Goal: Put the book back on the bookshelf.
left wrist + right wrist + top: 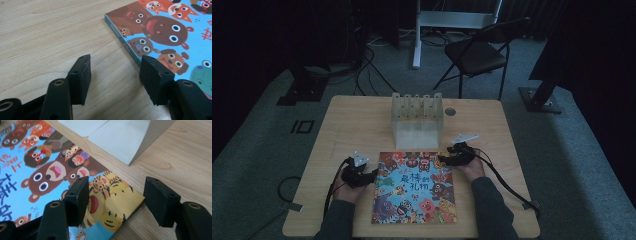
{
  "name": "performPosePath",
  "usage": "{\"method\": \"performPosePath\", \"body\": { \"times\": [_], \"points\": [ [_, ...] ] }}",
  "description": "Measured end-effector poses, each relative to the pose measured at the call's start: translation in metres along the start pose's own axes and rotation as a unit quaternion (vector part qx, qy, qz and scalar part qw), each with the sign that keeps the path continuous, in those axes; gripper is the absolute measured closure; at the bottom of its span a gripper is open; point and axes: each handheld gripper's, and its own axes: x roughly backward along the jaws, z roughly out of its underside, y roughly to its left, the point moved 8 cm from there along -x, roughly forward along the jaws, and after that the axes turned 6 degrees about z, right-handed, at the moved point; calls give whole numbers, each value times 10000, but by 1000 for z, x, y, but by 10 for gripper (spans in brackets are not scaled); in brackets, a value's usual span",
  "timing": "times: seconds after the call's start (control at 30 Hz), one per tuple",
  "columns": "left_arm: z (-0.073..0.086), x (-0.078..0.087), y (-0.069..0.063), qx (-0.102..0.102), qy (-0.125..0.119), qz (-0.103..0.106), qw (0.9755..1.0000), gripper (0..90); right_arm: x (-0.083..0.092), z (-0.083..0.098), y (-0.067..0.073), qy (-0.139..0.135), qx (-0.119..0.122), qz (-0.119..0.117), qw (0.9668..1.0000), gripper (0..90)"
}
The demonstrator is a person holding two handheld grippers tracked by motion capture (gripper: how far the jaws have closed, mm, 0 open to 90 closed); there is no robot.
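High view: a wooden table point(352, 125) carries a picture book point(414, 187) lying flat near the person's edge, its cover crowded with cartoon animals around a pale blue middle with red characters; behind it, close to its far edge, stands a pale slotted rack point(417, 119), and a small round disc point(450, 112) lies to the rack's right; the left gripper point(373, 176) sits just off the book's left edge, held in the left hand point(346, 187), and the right gripper point(441, 160) is at the book's far right corner, with the right hand point(472, 167) behind it; a folding chair point(479, 52) stands on the grey floor beyond the table. In the left gripper view the jaws stand wide apart and grip nothing; one jaw is over bare wood, the other at the book's point(165, 35) edge, whether touching it I cannot tell. In the right gripper view the jaws are likewise spread wide with nothing between them but the book's point(50, 170) yellow tiger corner; one jaw hangs over the cover, the other over the table point(190, 157); the rack's point(125, 137) pale base lies just past that corner.
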Motion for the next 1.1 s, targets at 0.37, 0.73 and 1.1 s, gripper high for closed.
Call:
{"method": "performPosePath", "body": {
  "times": [0.37, 0.73, 1.1],
  "points": [
    [-4, 19, -30, -390, -179, 218, 9988, 335, 4, -3, -1, -79, -96, -66, 9999, 392],
    [5, 41, -99, -1057, -416, 910, 9894, 270, 14, -13, 1, -252, -124, -114, 9995, 392],
    [9, 45, -154, -1811, -520, 1350, 9728, 104, 21, -20, 1, -354, -144, -175, 9991, 392]
  ]
}}
